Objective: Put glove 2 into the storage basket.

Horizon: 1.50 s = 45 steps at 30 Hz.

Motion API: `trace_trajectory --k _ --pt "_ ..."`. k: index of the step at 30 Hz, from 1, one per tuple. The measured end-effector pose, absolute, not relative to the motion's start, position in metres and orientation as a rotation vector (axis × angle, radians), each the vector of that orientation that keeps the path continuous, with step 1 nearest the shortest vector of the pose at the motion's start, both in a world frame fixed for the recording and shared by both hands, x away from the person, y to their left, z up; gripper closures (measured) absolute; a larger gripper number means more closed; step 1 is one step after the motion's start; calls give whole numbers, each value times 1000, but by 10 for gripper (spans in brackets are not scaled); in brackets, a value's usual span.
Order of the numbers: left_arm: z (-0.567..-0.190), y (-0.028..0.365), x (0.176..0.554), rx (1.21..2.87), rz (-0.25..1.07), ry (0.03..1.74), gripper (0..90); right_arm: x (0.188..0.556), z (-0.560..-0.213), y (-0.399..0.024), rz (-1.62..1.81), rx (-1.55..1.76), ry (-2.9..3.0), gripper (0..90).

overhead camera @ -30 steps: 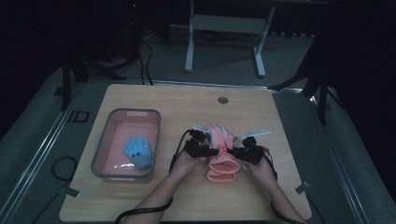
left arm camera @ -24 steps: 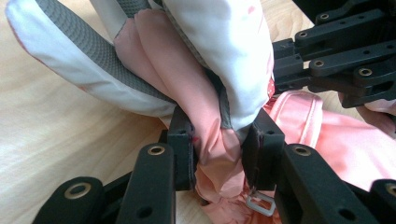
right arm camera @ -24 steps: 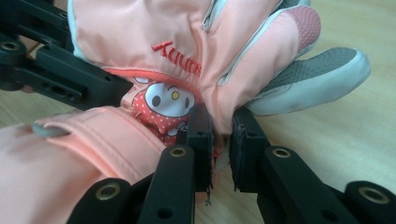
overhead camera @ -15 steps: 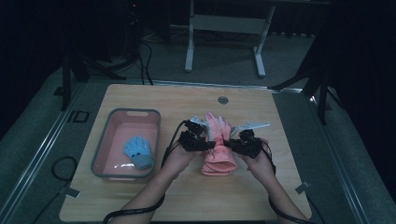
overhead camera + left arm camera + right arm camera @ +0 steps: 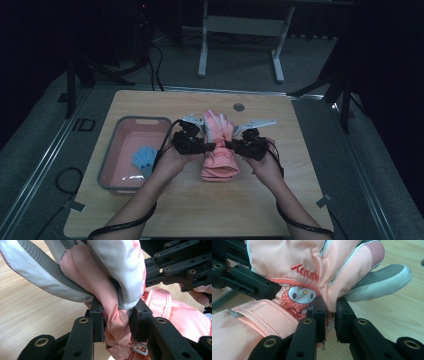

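Pink padded glove (image 5: 218, 150), white and grey trim on the fingers, red lettering and a cartoon print on the back; pinched at both sides of its middle; fingers point away from the person; cuff end hangs toward the person, above mid-table.

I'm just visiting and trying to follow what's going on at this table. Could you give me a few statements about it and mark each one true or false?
1. Both hand-held grippers pinch the pink ski glove. True: the left hand-held gripper and the right hand-held gripper each clamp its fabric.
2. The pink tray holds a blue glove. True.
3. The pink glove lies flat in the tray. False: it is held over the wooden table, to the right of the tray.
4. The pink glove is plain, with no markings. False: it bears red stitched lettering and a cartoon character.
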<state>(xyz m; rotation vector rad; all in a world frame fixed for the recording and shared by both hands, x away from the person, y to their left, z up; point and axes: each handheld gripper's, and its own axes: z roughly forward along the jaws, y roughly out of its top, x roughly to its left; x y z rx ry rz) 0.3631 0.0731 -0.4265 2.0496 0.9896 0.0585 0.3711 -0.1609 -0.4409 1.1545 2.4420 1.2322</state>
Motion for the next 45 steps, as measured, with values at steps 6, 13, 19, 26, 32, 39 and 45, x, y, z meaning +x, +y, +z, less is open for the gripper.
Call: trace_trajectory --k 6,13,19,26,32,39,45 --pt "-410 100 362 2039 96 1005 683 376 -426 -135 1254 1111 2450 799" --pt "-393 136 359 2027 143 1047 682 384 -411 -97 1281 1073 2468 799" --pt "-379 172 352 2012 184 1079 682 388 -399 -62 1310 1021 2493 799" --pt "-374 211 342 1977 220 1139 682 390 -391 -16 1319 961 2535 798" --pt "-382 245 334 1951 238 1195 682 393 -396 21 1316 923 2580 798" --pt "-400 270 332 1917 236 1247 682 398 -410 53 1298 903 2619 798" --pt "-430 279 338 1889 183 1292 681 401 -433 65 1232 901 2632 798"
